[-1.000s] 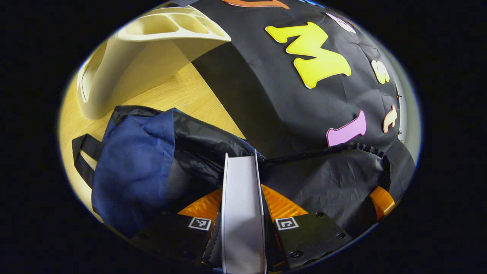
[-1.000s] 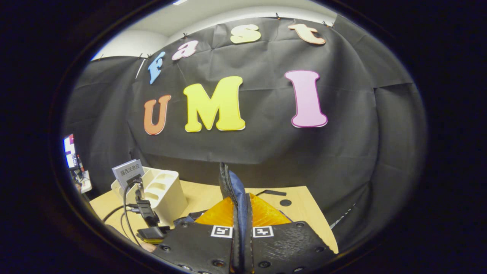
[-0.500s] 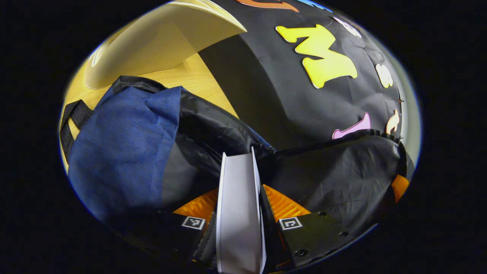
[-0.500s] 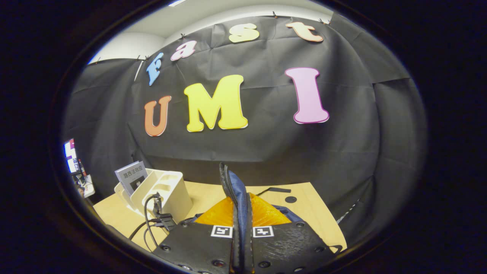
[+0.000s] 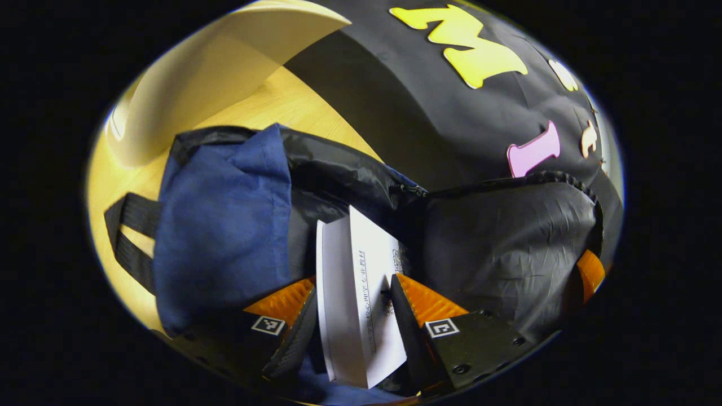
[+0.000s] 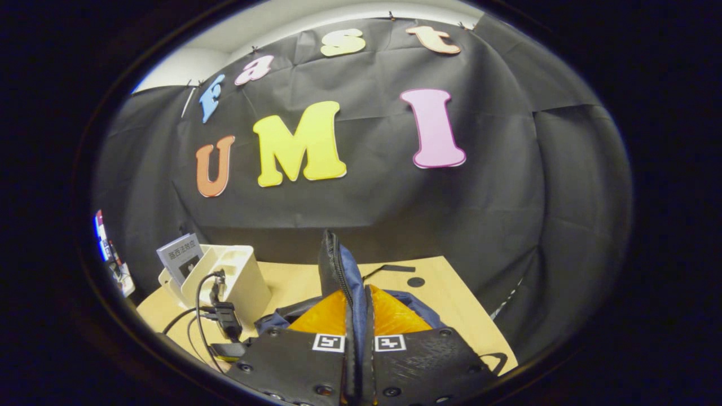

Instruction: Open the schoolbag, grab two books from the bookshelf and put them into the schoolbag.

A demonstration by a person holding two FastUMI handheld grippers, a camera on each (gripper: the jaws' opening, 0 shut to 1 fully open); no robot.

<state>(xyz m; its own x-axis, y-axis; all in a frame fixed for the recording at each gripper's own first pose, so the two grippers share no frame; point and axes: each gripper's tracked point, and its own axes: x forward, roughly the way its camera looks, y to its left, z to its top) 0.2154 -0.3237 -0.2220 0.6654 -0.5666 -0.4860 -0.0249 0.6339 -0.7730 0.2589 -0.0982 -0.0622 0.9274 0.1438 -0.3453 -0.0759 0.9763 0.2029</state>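
Observation:
In the left gripper view the blue schoolbag (image 5: 225,214) lies open on the wooden table (image 5: 282,107), its black lining (image 5: 507,237) held up. A white book (image 5: 352,293) leans tilted inside the mouth, its printed cover showing. My left gripper (image 5: 352,307) stands open around it, with the fingers spread off its sides. In the right gripper view my right gripper (image 6: 358,316) is shut on the bag's zipped rim (image 6: 338,265) and holds it upright. Its orange finger (image 5: 589,270) shows at the rim in the left gripper view. The cream bookshelf (image 6: 237,276) holds a grey book (image 6: 179,254).
The bookshelf (image 5: 214,73) stands just behind the bag. A black strap (image 5: 127,231) of the bag lies on the table at the left. The left gripper's cable and body (image 6: 223,316) sit beside the bookshelf. A small dark disc (image 6: 415,282) lies on the table's far right.
The left gripper lowered the white book into the bag's mouth, then its fingers spread and the book tipped to show its cover. The right gripper kept hold of the rim.

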